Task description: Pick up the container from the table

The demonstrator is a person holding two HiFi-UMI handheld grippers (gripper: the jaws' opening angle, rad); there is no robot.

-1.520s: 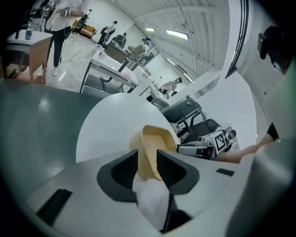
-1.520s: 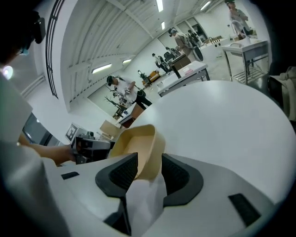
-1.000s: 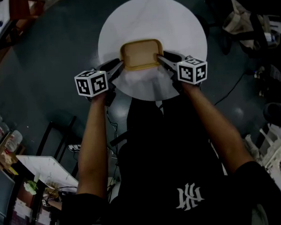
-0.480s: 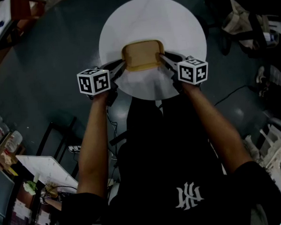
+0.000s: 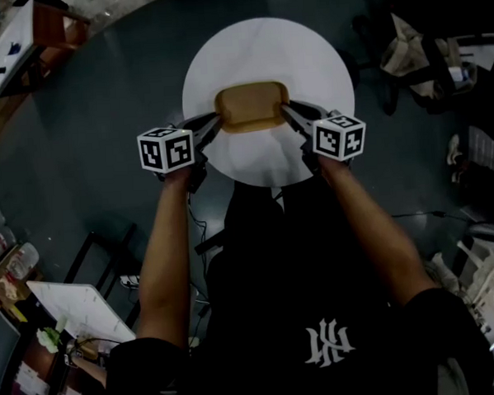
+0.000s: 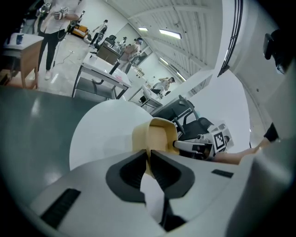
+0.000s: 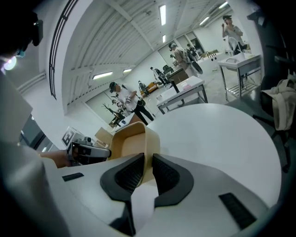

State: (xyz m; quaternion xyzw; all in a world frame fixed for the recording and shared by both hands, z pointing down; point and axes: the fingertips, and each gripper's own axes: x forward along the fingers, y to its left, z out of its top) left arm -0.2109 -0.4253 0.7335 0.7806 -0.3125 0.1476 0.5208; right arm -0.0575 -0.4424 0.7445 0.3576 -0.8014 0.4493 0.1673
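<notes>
A tan, rounded-rectangle container (image 5: 251,106) hangs a little above the near half of the round white table (image 5: 264,51), held from both sides. My left gripper (image 5: 216,120) pinches its left rim, its jaws closing with the thin wall between the pads. My right gripper (image 5: 286,110) pinches the right rim the same way, its jaws also closing. In the left gripper view the container (image 6: 159,134) rises between the dark pads of the left gripper (image 6: 149,162). The right gripper view has the container (image 7: 132,139) clamped in the right gripper (image 7: 148,169).
Dark floor surrounds the table. An office chair and bags (image 5: 421,43) stand at the right and a cable (image 5: 413,217) runs across the floor. Desks (image 5: 23,31) stand at the upper left, cluttered shelves (image 5: 39,327) at the lower left. People stand far off (image 7: 129,104).
Both grippers have shut on the container's side rims and risen with it. The container now sits higher over the table and the table looks smaller in the head view.
</notes>
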